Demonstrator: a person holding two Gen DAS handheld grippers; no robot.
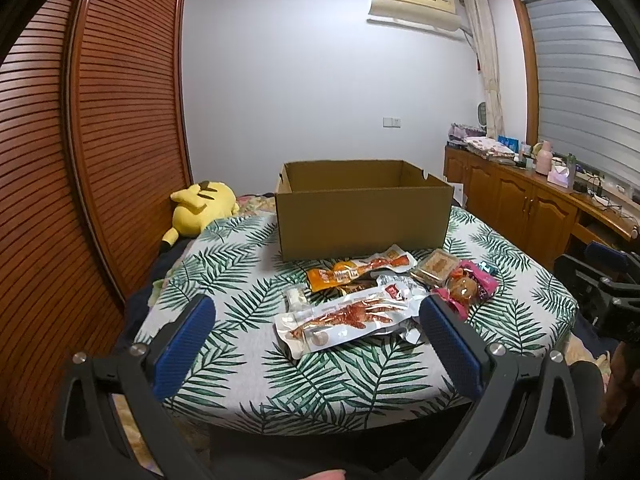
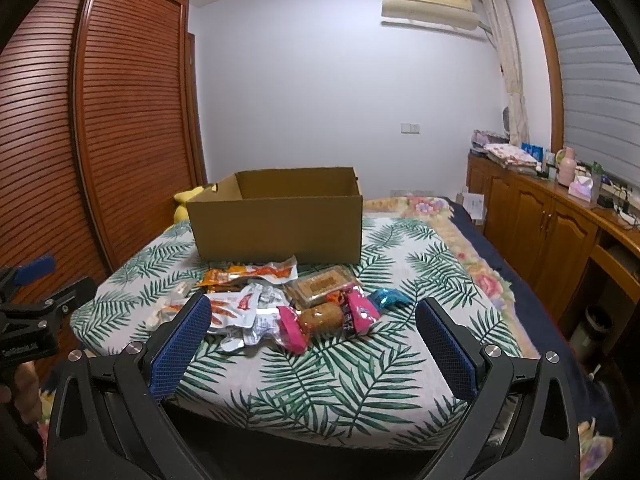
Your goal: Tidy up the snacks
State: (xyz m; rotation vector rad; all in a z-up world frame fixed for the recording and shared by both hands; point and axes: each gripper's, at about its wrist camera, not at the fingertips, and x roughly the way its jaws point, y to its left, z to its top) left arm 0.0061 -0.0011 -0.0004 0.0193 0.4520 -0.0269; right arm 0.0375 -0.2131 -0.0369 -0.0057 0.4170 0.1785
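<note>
Snacks (image 1: 360,296) lie in a loose heap on a leaf-print cloth (image 1: 320,380) spread over a bed, just in front of an open cardboard box (image 1: 362,220). The box stands upright on the same cloth, its near wall facing both cameras; its floor is hidden from these views.

Behind the box, at the left, a yellow plush toy (image 1: 200,210) lies beside the slatted wooden wardrobe (image 1: 124,120). Along the right wall runs a wooden sideboard (image 2: 544,216) with folded cloth and small bottles on top.

The left gripper (image 1: 318,344) hangs low over the near part of the cloth, its blue-padded fingers (image 1: 186,348) spread wide, holding nothing. Between them, farther on, lies a long clear packet of red dried meat (image 1: 344,318), the nearest piece of the heap.

The right gripper (image 2: 312,340) is likewise spread wide and empty, with a pink-wrapped round cake (image 2: 324,318) lying on the cloth ahead of the gap.

Behind these lie an orange packet (image 1: 336,276), a clear tray of brown biscuits (image 2: 320,286) and, at the right edge of the heap, a small blue-wrapped sweet (image 2: 386,297). A small white sweet (image 1: 296,296) sits at the left edge of the heap.
</note>
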